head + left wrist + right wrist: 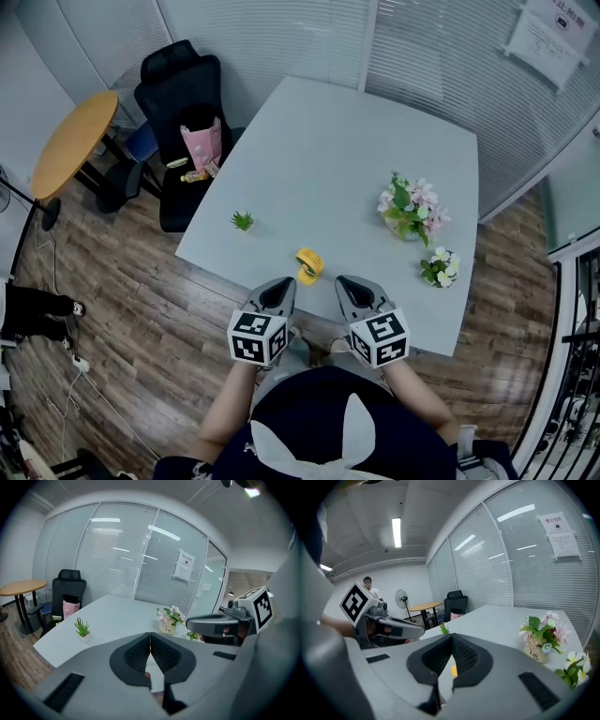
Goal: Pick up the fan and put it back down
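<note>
A small yellow fan (309, 265) lies on the white table (328, 159), close to its near edge and just beyond the two grippers. The left gripper (284, 283) and right gripper (347, 281) hover side by side at that edge, jaws pressed together, holding nothing.

Only "Life" on the flower pot (534, 655) can be read.

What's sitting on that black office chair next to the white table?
A pink bag stands on the seat of the black chair, with small yellowish items in front, too small to identify. The bag hides its own contents and the seat under it.
</note>
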Demonstrator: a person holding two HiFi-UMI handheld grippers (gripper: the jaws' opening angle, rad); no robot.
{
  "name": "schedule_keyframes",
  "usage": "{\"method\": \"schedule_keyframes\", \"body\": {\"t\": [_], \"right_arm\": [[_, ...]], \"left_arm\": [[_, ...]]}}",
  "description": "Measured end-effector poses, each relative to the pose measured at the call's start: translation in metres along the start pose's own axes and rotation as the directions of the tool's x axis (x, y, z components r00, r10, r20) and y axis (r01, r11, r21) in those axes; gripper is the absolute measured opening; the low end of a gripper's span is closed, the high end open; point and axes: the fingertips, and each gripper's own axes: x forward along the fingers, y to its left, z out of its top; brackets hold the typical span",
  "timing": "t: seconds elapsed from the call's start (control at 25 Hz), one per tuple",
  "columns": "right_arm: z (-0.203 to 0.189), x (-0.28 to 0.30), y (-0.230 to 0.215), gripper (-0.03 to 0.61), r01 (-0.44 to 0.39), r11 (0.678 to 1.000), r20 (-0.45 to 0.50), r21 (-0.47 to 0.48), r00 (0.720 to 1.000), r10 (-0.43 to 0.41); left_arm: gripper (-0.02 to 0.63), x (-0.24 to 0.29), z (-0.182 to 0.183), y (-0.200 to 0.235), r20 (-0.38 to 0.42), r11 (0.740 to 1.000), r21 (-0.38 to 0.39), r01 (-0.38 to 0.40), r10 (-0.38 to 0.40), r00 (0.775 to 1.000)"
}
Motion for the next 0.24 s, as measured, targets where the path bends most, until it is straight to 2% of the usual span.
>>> {"method": "schedule_keyframes", "body": {"t": [0.24], "right_arm": [[-0.0043, -0.0051, 0.0002, 0.003, -0.001, 1.0, 0.001, -0.002, 1.0, 0.001]], "left_arm": [[0.021, -0.0034, -0.0052, -0.0046, -0.004, 1.0, -0.001, -0.004, 0.004, 1.0]]}}
